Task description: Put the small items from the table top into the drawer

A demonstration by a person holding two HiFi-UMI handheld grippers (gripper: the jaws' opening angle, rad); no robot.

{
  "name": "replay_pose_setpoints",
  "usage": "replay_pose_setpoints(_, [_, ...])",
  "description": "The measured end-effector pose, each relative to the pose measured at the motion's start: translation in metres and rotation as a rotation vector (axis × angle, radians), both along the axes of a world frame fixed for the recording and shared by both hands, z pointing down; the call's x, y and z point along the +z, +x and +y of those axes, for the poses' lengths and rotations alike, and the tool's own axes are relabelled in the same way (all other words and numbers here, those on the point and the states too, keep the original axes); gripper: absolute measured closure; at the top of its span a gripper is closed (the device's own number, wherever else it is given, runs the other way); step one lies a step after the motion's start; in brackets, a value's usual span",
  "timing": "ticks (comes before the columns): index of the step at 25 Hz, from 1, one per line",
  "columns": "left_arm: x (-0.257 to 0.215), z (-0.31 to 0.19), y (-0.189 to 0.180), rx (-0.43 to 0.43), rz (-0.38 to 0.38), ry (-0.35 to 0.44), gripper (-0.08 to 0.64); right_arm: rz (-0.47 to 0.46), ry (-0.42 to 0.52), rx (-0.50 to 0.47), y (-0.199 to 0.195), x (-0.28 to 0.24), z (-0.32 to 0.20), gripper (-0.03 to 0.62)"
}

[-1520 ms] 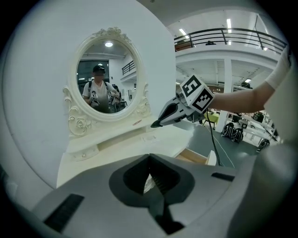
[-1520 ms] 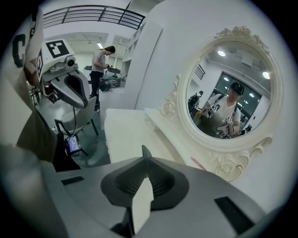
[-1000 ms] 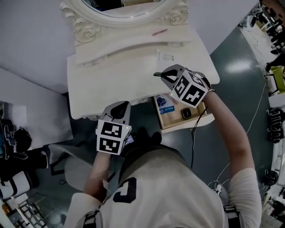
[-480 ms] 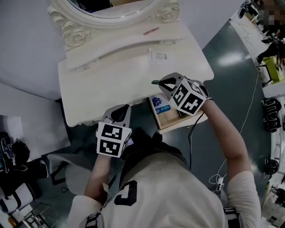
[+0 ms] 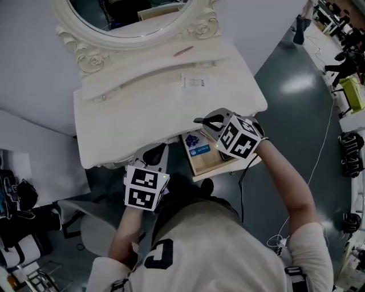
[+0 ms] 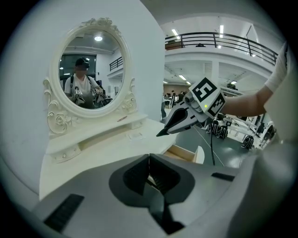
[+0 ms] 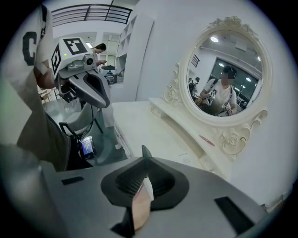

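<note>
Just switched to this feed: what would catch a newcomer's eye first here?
The white dressing table with its ornate oval mirror fills the head view. At its right front a wooden drawer stands open with a blue packet inside, and the right gripper hangs over it, shut on a thin pale strip. A small clear packet lies on the table top, and a pink stick on the shelf under the mirror.

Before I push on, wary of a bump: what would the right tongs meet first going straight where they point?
Probably the white table top, near its front edge, though depth is unclear. The right tongs grip a flat pale item.
</note>
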State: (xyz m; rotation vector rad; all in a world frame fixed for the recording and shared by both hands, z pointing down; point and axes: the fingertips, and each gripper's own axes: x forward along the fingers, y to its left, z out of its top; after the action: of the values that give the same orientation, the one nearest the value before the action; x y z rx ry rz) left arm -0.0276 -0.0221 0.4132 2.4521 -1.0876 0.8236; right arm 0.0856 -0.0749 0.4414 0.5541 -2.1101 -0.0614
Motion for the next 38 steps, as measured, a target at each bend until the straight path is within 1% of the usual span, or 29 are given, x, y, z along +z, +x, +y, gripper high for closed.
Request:
replay_pose_setpoints(5, [-0.004, 0.010, 0.029, -0.037, -0.011, -0.001, 0.503, -0.009, -0.024, -0.053, 0.022, 0.009, 0.009, 0.552])
replay_pose_setpoints(11, [0.000, 0.019, 0.054, -0.090, -0.036, 0.000, 0.503, -0.026, -0.043, -0.117, 0.042, 0.025, 0.023, 0.552])
replay_pose_setpoints(15, [0.000, 0.023, 0.071, -0.105, -0.035, -0.006, 0.503, -0.030, -0.054, -0.141, 0.056, 0.032, 0.027, 0.552])
replay_pose_setpoints(20, [0.004, 0.027, 0.089, -0.117, -0.045, -0.013, 0.503, -0.033, -0.060, -0.128, 0.079, 0.043, 0.025, 0.552])
replay_pose_setpoints(27, [0.015, 0.037, 0.102, -0.123, -0.057, -0.040, 0.503, -0.014, -0.071, -0.095, 0.106, 0.068, 0.028, 0.552])
replay_pose_setpoints(31, [0.021, 0.040, 0.107, -0.115, -0.049, -0.051, 0.503, 0.017, -0.087, -0.088, 0.111, 0.091, 0.035, 0.552])
replay_pose_setpoints(35, [0.028, 0.039, 0.112, -0.105, -0.038, -0.066, 0.503, 0.081, -0.085, -0.092, 0.120, 0.115, 0.039, 0.552])
replay_pose_setpoints(38, [0.035, 0.039, 0.113, -0.094, -0.032, -0.084, 0.503, 0.109, -0.086, -0.079, 0.123, 0.132, 0.038, 0.552])
